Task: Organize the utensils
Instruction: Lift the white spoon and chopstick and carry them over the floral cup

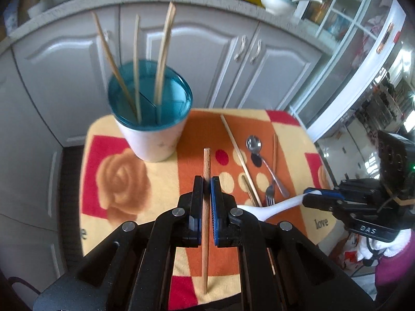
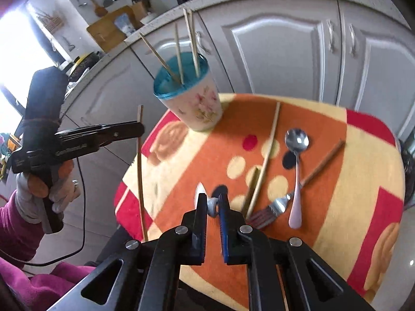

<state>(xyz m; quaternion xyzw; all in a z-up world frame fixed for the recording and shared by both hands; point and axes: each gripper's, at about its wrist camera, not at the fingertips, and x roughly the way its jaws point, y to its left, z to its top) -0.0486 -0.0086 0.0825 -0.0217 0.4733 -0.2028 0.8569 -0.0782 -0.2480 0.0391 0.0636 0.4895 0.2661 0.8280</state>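
Wooden and upright, one chopstick (image 1: pixel 206 171) is pinched between the pads of the left gripper (image 1: pixel 206 181), raised off the cloth-covered table (image 1: pixel 160 181), judged ready for dropping into the blue-rimmed cup (image 1: pixel 150 119). The white spoon (image 1: pixel 275 208) is clamped by its handle in the right gripper (image 2: pixel 213 202). Four chopsticks are counted in the cup. On the cloth three more are left, with one metal spoon (image 2: pixel 295 155) and one fork (image 2: pixel 269 211).
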